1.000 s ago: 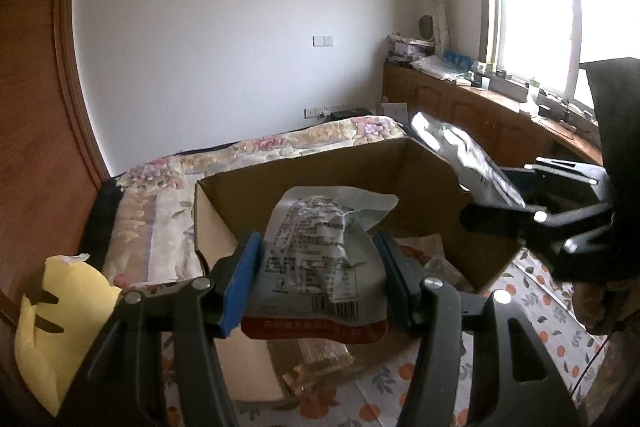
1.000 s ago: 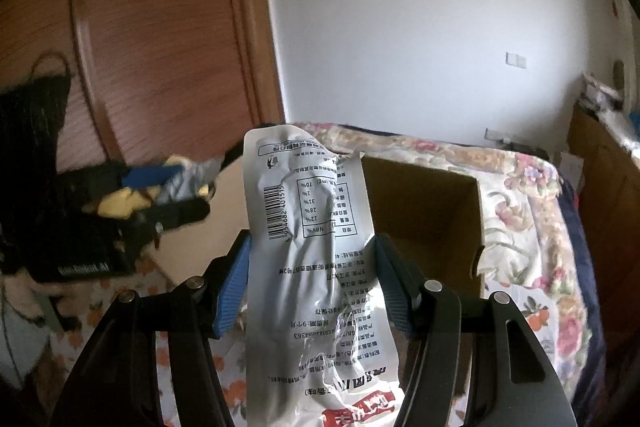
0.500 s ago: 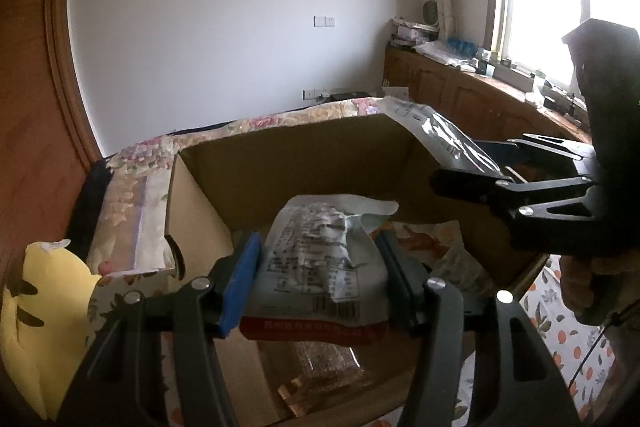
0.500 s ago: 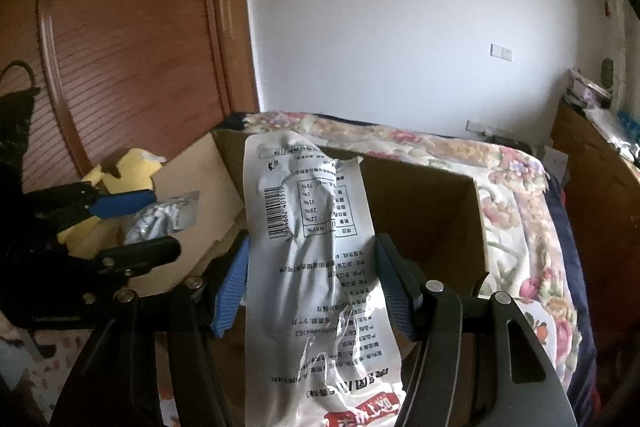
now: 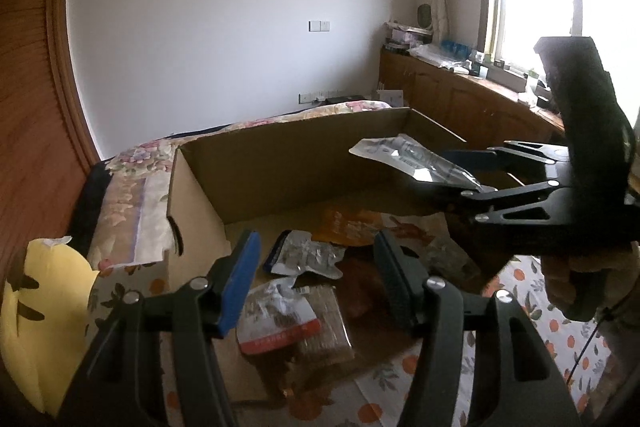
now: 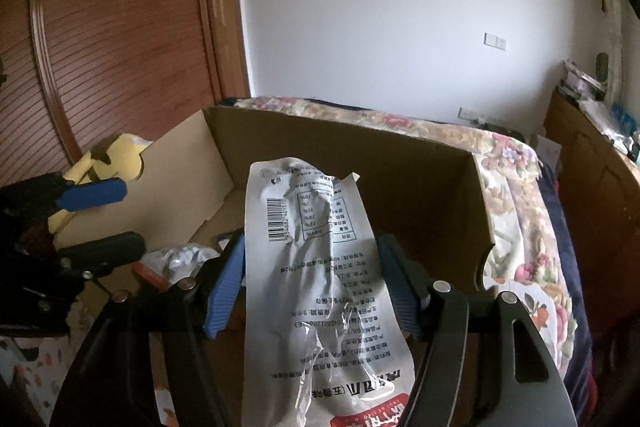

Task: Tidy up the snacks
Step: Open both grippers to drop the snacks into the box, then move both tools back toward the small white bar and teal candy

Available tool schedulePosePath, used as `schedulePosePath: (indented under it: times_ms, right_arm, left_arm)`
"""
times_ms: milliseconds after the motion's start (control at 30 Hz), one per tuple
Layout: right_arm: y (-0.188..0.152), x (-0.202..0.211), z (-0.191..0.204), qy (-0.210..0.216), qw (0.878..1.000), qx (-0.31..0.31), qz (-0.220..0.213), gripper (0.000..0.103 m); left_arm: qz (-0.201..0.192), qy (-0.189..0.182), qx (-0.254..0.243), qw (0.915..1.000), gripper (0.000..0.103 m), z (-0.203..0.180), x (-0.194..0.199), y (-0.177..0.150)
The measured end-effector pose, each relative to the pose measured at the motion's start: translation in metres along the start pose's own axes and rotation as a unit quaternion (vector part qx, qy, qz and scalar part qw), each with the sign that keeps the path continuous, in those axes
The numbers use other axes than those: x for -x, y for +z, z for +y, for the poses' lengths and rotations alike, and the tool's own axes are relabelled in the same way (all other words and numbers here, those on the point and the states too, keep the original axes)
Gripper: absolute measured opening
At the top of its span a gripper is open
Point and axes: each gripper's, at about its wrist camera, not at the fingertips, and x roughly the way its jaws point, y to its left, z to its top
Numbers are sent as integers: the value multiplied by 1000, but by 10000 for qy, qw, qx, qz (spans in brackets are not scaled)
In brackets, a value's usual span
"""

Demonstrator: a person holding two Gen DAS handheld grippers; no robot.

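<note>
Lower centre of the left wrist view: left gripper [image 5: 316,277] fingers spread, nothing between them. Below, on the cardboard box [image 5: 280,163] floor, several snack packets [image 5: 308,259] already lie, a red-and-white packet [image 5: 276,319] nearest. Right of that frame, the right gripper [image 5: 456,173] hangs over the box; its own view shows it [image 6: 310,281] clamping a long silver pouch [image 6: 320,291]. Judgement: box partly filled, this pouch yet to drop; what remains outside cannot be told

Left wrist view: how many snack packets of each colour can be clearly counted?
Silver packets: 2
Orange packet: 1
White-and-red packet: 1
Clear packets: 2
Total: 6; one dark shape is unclear.
</note>
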Motion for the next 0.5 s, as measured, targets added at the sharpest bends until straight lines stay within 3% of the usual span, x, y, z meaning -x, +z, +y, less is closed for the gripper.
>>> schedulePosePath:
  times_ms: [100,200,500]
  right_arm:
    - [-4,4,0,138,9999,-54,81,73]
    - [-3,6,3,17,10000,-37,65,79]
    - [-16,35,14,28,9999,-137,-2,79]
  left_arm:
    - [-3,-17,18,10000,60,-2,11,-6]
    - [3,10,31,10000,60,-6,21,-10]
    - [-60,112,-44,9999,60,-12,62,-32]
